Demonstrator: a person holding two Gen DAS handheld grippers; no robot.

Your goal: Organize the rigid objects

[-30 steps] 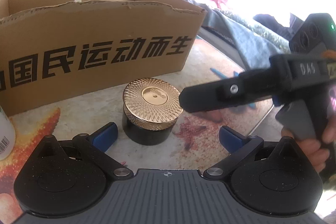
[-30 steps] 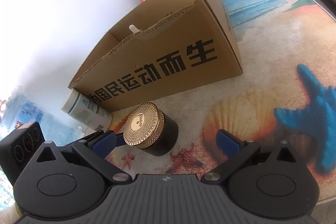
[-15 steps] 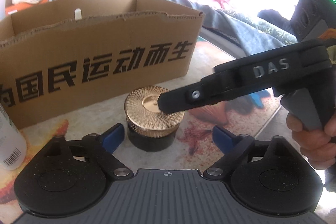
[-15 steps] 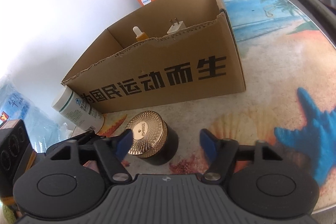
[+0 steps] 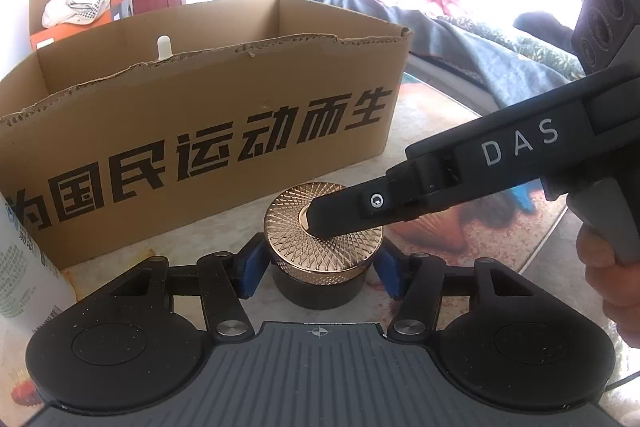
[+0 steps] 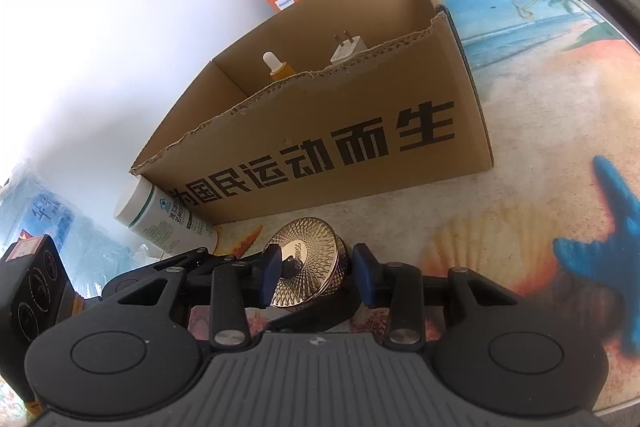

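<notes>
Since half second ago, left claw (image 5: 318, 269) narrowed onto black jar (image 5: 318, 287), blue pads touching base under gold lid (image 5: 324, 241). Right claw (image 6: 314, 277) closed in around lid from above, narrow; contact uncertain. Likely one steadies jar while other takes it. Jar on desk (image 6: 520, 195), near front wall of cardboard box (image 5: 224, 131), white bottle (image 6: 164, 223) at box's left corner.

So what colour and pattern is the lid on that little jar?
The lid is shiny gold, engraved with a fine crisscross spiral pattern; the jar is black. Clearest in the left wrist view.
</notes>
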